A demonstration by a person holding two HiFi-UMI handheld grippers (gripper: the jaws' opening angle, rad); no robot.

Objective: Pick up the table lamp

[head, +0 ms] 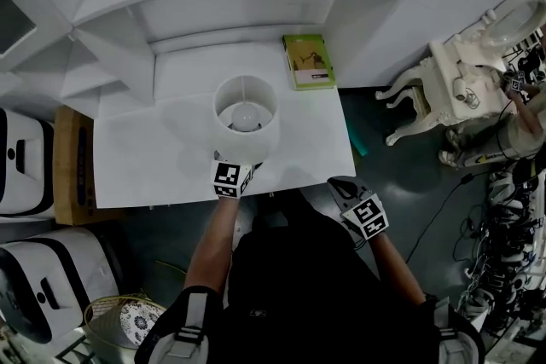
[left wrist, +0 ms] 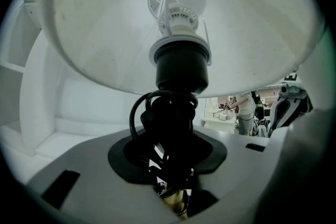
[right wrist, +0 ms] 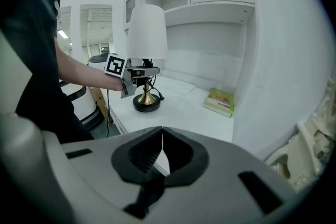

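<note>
**Tally at the desk**

One table lamp (head: 244, 117) and one green book (head: 309, 61) are on one white desk (head: 153, 166). There are two grippers, the left gripper (right wrist: 147, 73) and the right gripper (right wrist: 163, 136). One ornate white chair (head: 444, 89) is nearby.

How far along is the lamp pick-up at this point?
Done: the left gripper is clamped on the cord-wrapped stem of the white-shaded table lamp. In hand: the lift; its black round base looks at or barely off the white tabletop. Left: raising it clear. The right gripper is shut, empty.
</note>
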